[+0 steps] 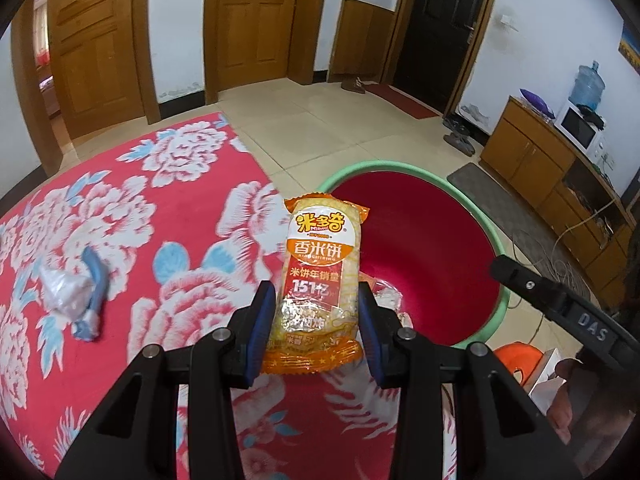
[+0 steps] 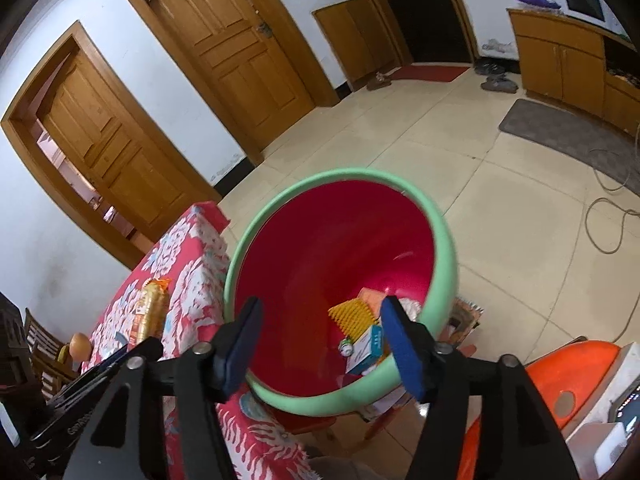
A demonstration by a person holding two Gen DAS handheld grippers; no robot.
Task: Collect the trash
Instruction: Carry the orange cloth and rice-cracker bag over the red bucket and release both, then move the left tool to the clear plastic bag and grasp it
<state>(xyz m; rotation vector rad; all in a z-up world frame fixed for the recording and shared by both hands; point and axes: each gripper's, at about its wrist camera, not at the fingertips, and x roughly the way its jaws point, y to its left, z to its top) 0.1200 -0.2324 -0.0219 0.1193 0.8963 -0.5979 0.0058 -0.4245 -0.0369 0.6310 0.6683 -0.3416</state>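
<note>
My left gripper (image 1: 316,316) is shut on an orange rice-cracker packet (image 1: 320,264), held upright over the edge of the red floral table (image 1: 120,208), beside the red bin with a green rim (image 1: 424,248). The packet also shows in the right wrist view (image 2: 150,308). A crumpled clear wrapper with a blue strip (image 1: 76,292) lies on the table at the left. My right gripper (image 2: 320,344) is open and empty, over the near rim of the bin (image 2: 304,256). Inside the bin lie a yellow ridged piece (image 2: 352,314) and a small blue-white box (image 2: 366,350).
An orange stool (image 2: 560,384) and a white box (image 2: 612,412) stand to the right of the bin. A brown egg-like object (image 2: 80,346) sits at the table's far end. Wooden cabinets (image 1: 552,168), a grey mat (image 1: 500,200) and cables lie across the tiled floor.
</note>
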